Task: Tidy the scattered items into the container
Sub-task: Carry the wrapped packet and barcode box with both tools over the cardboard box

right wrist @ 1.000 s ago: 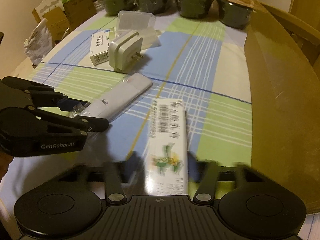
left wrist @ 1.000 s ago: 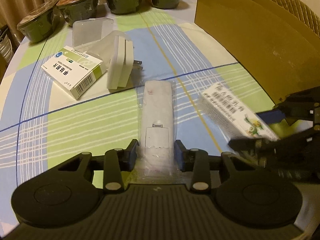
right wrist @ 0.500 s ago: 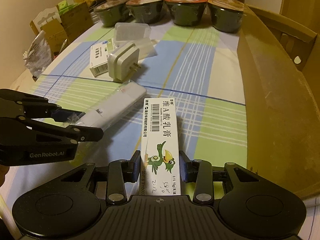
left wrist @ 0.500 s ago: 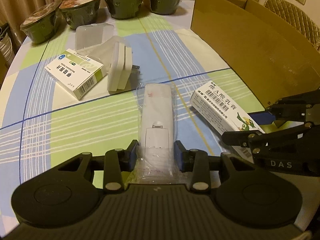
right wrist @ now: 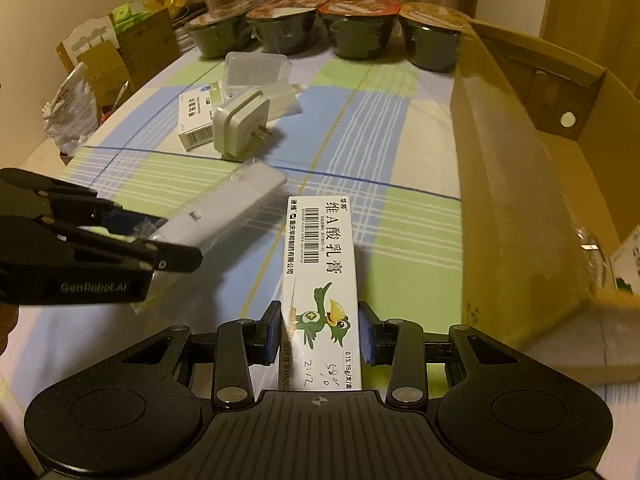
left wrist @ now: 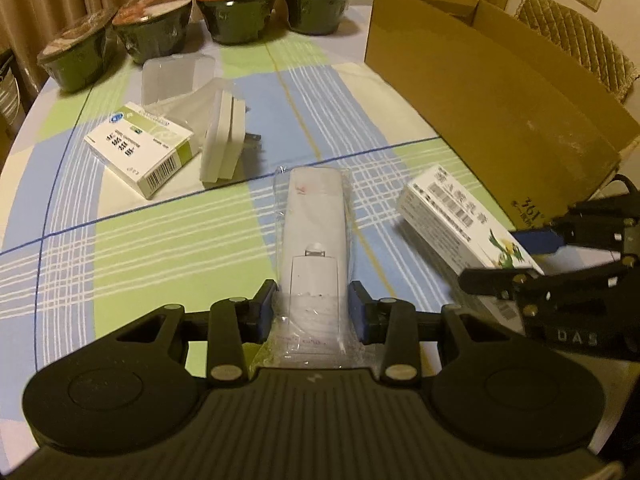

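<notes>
A long white device in clear wrap (left wrist: 314,220) (right wrist: 228,208) lies lengthwise between my left gripper (left wrist: 313,312) (right wrist: 160,236), whose blue pads are shut on its near end. My right gripper (right wrist: 320,334) (left wrist: 492,258) is shut on a white ointment box with a green bird print (right wrist: 320,264) (left wrist: 452,216), held a little above the cloth with a shadow under it. The open cardboard carton (right wrist: 520,180) (left wrist: 500,100) stands just right of both grippers.
A green-and-white medicine box (left wrist: 140,148) (right wrist: 196,120), a white plug adapter (left wrist: 220,140) (right wrist: 238,124) and a clear plastic case (left wrist: 172,80) (right wrist: 256,68) sit at the left rear. Several sealed dark bowls (left wrist: 236,8) (right wrist: 360,24) line the far edge. Bags and boxes (right wrist: 100,64) stand beyond the left edge.
My right gripper closed on the ointment box, then lifted it and carried it toward the carton. My left gripper kept its hold on the wrapped device and rose slightly.
</notes>
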